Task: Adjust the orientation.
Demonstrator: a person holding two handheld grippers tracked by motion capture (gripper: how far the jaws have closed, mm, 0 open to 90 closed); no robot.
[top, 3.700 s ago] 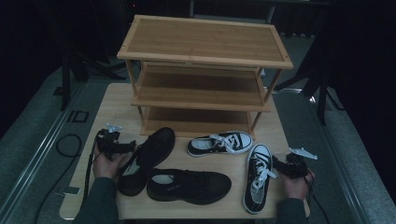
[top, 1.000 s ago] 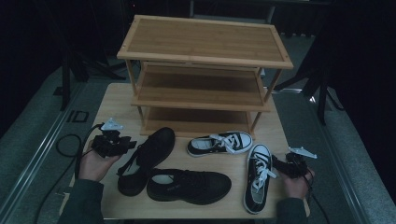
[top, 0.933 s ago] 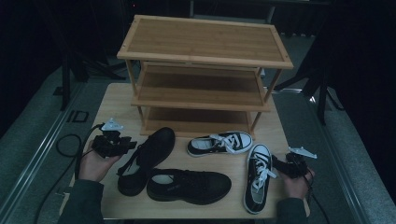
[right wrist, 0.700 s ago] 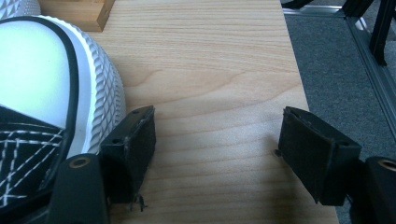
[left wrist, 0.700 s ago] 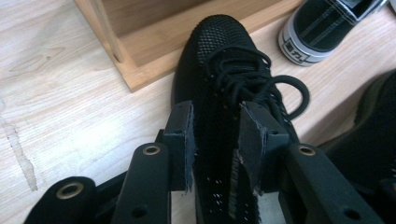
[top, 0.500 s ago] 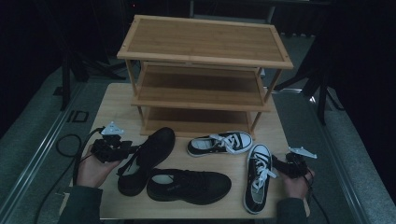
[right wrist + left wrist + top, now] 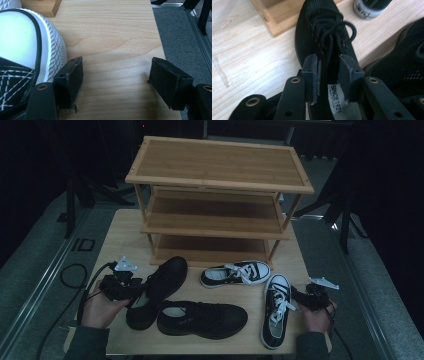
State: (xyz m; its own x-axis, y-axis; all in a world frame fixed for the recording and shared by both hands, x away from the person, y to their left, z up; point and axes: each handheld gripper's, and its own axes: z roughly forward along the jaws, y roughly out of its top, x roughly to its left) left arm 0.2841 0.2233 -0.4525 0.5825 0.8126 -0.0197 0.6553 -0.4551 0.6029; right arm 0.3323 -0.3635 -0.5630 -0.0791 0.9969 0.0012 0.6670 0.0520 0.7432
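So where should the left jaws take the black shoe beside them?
By the tongue, coming from the heel end. In the left gripper view the left gripper already straddles the black shoe there: the tongue stands up thin in the open collar, narrow enough for the jaws, which have just been closing.

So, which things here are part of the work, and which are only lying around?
In the work: left gripper, its jaws closing around the black shoe; wooden shoe rack.

Only lying around: second black shoe, two black-and-white sneakers, right gripper, open.
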